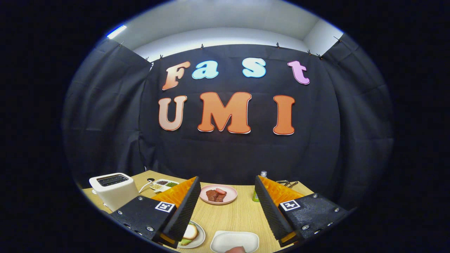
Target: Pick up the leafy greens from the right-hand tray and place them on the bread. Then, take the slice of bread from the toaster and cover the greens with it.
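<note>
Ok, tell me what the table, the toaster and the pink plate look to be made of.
Table: wood or wood-look laminate, matte; pale straight grain lines show.
Toaster: likely white plastic or painted metal, smooth with a soft sheen; cannot tell which.
Pink plate: probably plastic or glazed ceramic, smooth, even colour.
The tongs are open, with the plate just beyond them.

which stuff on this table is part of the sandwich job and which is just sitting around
Part of the job:
- toaster, beyond the left finger
- plate with the bread stack, by the left fingertip; greens already show under the slice
- white tray, between the fingers
- gripper, fingers open, holding nothing

Just lying about:
- pink plate of meat
- green bottle
- small divided dish
</note>
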The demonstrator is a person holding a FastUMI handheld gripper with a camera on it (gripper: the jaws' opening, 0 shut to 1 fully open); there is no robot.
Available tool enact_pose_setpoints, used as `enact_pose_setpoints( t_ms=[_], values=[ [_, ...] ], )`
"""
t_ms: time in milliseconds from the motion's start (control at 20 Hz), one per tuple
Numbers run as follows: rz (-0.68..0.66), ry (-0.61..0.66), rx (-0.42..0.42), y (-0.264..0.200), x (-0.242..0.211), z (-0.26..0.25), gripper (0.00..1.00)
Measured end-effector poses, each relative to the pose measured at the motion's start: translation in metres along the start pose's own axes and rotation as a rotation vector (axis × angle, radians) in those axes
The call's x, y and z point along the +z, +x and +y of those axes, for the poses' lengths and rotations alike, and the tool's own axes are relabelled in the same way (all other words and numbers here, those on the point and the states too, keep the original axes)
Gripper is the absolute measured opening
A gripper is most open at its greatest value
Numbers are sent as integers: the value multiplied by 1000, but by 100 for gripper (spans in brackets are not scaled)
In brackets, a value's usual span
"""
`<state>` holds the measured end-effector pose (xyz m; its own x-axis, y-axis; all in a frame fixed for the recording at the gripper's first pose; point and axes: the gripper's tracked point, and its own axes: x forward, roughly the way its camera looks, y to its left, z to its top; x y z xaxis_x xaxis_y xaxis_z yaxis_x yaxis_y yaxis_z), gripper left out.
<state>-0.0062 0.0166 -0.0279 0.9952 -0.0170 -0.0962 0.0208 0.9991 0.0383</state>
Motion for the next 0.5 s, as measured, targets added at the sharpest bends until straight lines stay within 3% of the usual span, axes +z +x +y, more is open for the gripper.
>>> enact_pose_setpoints(
  t_ms=[500],
  values=[
    [-97, 7, -1, -23, 26, 6, 94]
  ],
)
